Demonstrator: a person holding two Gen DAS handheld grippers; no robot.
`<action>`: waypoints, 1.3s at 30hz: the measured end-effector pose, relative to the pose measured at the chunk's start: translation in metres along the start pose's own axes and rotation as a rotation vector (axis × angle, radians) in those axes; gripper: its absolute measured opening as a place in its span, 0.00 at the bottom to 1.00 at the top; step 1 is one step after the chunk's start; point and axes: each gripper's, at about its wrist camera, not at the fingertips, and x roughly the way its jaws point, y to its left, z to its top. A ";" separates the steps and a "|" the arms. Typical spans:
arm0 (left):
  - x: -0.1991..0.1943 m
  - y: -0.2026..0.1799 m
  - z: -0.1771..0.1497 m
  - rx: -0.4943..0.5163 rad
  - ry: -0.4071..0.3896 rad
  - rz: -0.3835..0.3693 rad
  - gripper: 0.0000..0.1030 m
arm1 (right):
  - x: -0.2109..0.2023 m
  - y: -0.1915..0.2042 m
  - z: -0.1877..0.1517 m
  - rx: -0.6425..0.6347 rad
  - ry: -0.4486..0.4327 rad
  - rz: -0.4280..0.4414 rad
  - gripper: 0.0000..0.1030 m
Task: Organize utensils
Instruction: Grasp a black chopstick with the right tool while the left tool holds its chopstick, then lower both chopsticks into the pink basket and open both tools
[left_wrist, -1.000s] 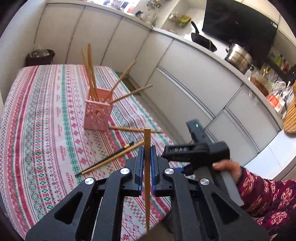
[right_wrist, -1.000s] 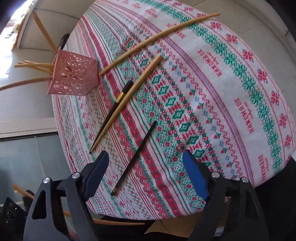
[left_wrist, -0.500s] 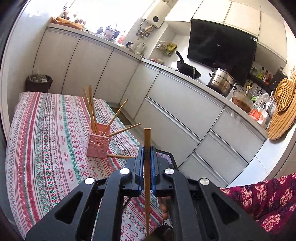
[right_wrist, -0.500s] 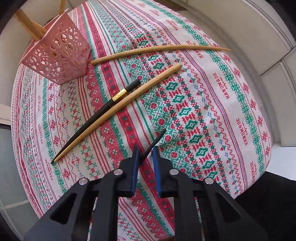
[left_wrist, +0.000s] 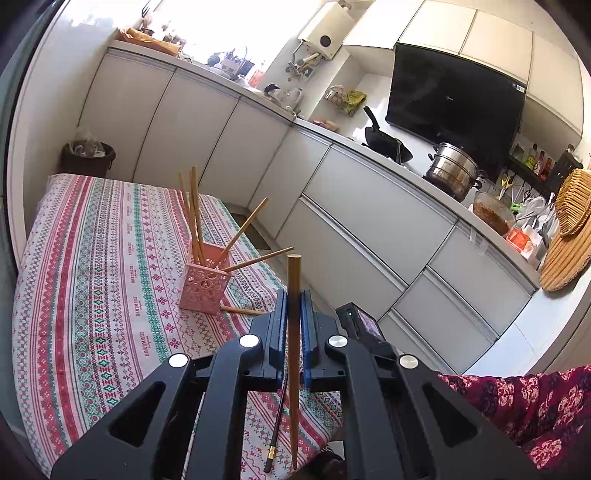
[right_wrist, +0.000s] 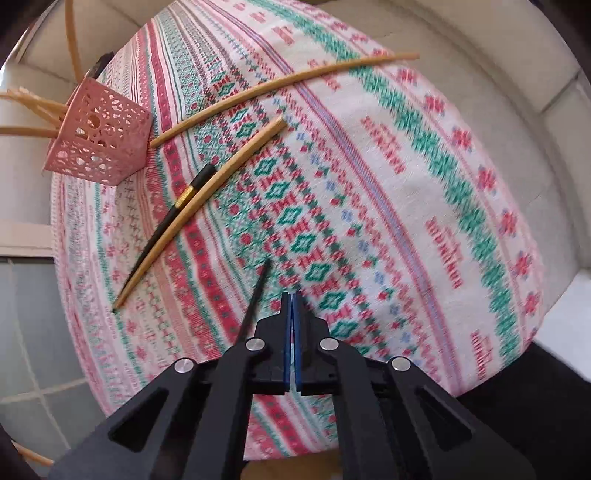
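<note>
Left wrist view only:
- The left gripper (left_wrist: 293, 295) is clamped on an upright wooden chopstick (left_wrist: 294, 273). The blue pads are narrow and press it on both sides.
- The pink lattice holder (left_wrist: 203, 291) stands on the table at 10 o'clock from the fingertips, with several wooden chopsticks fanned out of it.
- A floral sleeve (left_wrist: 524, 406) is at 4 o'clock.

Right wrist view only:
- The right gripper (right_wrist: 292, 295) points steeply down at the cloth. Its jaws have just closed to a hairline slit.
- A thin black chopstick (right_wrist: 258, 288) slants up toward 11 o'clock past the outer edge of the left finger. I cannot tell whether the pads pinch it.
- Loose on the cloth, from 10 to 12 o'clock: a gold-banded black chopstick (right_wrist: 177, 210) touching a straight wooden chopstick (right_wrist: 221, 177), and above them a long bowed chopstick (right_wrist: 280, 83) with one end just beside the holder.

Surface and room:
- The patterned tablecloth (left_wrist: 92, 277) has red, green and white bands.
- White cabinets (left_wrist: 369, 221) run beyond the table.
- On the counter are a steel pot (left_wrist: 452, 168) and a black wok (left_wrist: 386, 142).
- A dark bin (left_wrist: 86, 158) sits at the table's far corner.
</note>
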 end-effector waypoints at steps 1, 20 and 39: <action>0.001 0.000 0.000 0.001 -0.002 0.003 0.06 | 0.000 0.001 0.000 0.025 0.017 0.036 0.08; -0.018 0.010 0.002 -0.037 -0.052 -0.002 0.06 | 0.011 0.060 -0.021 -0.261 -0.159 -0.187 0.05; -0.002 -0.015 0.008 0.002 -0.185 0.019 0.06 | -0.136 0.036 -0.048 -0.351 -0.575 0.208 0.05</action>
